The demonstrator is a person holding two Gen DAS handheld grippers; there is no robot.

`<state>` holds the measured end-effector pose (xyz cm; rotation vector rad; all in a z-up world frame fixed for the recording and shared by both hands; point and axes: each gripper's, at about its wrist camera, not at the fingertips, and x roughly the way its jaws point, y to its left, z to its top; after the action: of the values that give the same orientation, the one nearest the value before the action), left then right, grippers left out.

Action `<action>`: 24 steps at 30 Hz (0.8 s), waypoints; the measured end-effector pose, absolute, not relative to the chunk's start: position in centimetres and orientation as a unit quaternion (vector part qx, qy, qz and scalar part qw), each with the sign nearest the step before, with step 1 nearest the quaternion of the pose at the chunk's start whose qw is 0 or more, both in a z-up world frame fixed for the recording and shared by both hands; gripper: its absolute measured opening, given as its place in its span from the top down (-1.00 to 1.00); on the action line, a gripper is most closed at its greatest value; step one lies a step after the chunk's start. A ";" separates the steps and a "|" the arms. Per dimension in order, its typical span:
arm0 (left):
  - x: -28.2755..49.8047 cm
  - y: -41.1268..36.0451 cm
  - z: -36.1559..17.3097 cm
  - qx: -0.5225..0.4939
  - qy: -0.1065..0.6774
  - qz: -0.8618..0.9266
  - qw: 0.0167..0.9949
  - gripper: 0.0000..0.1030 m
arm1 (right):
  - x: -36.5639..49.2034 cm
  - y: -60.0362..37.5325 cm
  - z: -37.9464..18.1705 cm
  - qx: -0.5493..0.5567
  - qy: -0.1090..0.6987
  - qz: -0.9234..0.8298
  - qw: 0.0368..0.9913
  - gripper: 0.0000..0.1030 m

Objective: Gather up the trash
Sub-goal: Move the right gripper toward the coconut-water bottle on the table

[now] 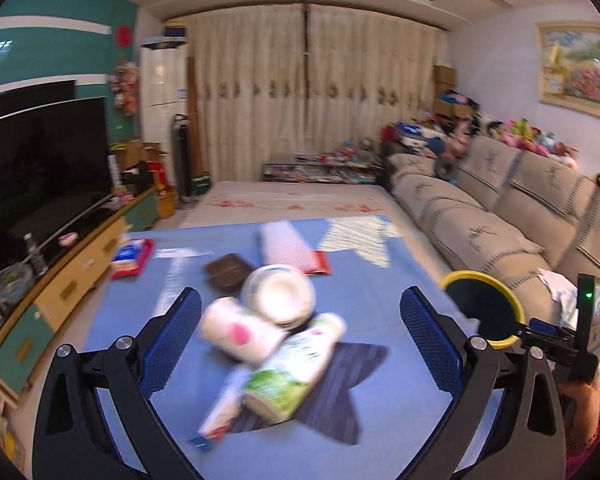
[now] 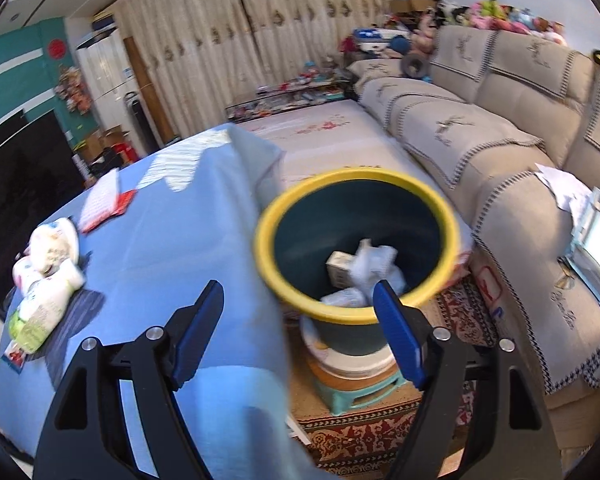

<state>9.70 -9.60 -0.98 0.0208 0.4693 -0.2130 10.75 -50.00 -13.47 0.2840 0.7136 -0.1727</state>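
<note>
My left gripper (image 1: 300,292) is open and empty, hovering over a pile of trash on the blue cloth (image 1: 380,280). The pile holds a white cup with a pink mark (image 1: 240,332), a white bowl (image 1: 280,294), a green-and-white bottle (image 1: 292,368) and a small wrapper (image 1: 216,420). My right gripper (image 2: 298,286) is also open and empty, just in front of the yellow-rimmed dark bin (image 2: 263,240). Crumpled paper (image 2: 374,264) and a small box (image 2: 340,268) lie in the bin. The same pile (image 2: 48,272) shows at far left in the right wrist view.
Farther back on the cloth lie a brown tray (image 1: 228,272), a pink-and-red packet (image 1: 288,248) and a red-and-blue packet (image 1: 132,258). The bin (image 1: 476,276) stands on stacked stools (image 2: 356,392) between table and beige sofa (image 2: 480,152). A TV cabinet (image 1: 72,268) runs along the left.
</note>
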 end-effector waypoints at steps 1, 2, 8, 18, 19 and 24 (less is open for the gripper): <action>9.4 -8.0 -1.1 0.004 0.232 -0.090 0.969 -0.90 | 11.1 -49.1 -13.2 0.133 0.349 -0.073 0.925 -0.41; 9.3 -6.7 -1.2 0.000 0.233 -0.079 0.969 -0.90 | 11.6 -47.8 -12.9 0.125 0.350 -0.060 0.927 -0.42; 8.7 0.6 -2.4 -0.032 0.238 -0.021 0.971 -0.90 | 14.1 -39.1 -11.4 0.081 0.355 0.019 0.931 -0.42; 8.6 6.6 -4.2 -0.065 0.252 -0.005 0.966 -0.90 | 14.5 -23.3 -10.6 -0.013 0.345 0.145 0.927 -0.52; 8.6 6.6 -4.3 -0.064 0.253 -0.006 0.965 -0.90 | 14.7 -22.3 -10.9 -0.018 0.349 0.150 0.925 -0.52; 8.1 6.8 -4.6 -0.062 0.254 -0.009 0.965 -0.90 | 15.4 -20.3 -12.3 -0.027 0.366 0.141 0.920 -0.52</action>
<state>8.10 6.78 -4.58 -0.1250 0.5142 -0.0181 15.37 -20.31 -12.27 -0.0548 0.7518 0.2905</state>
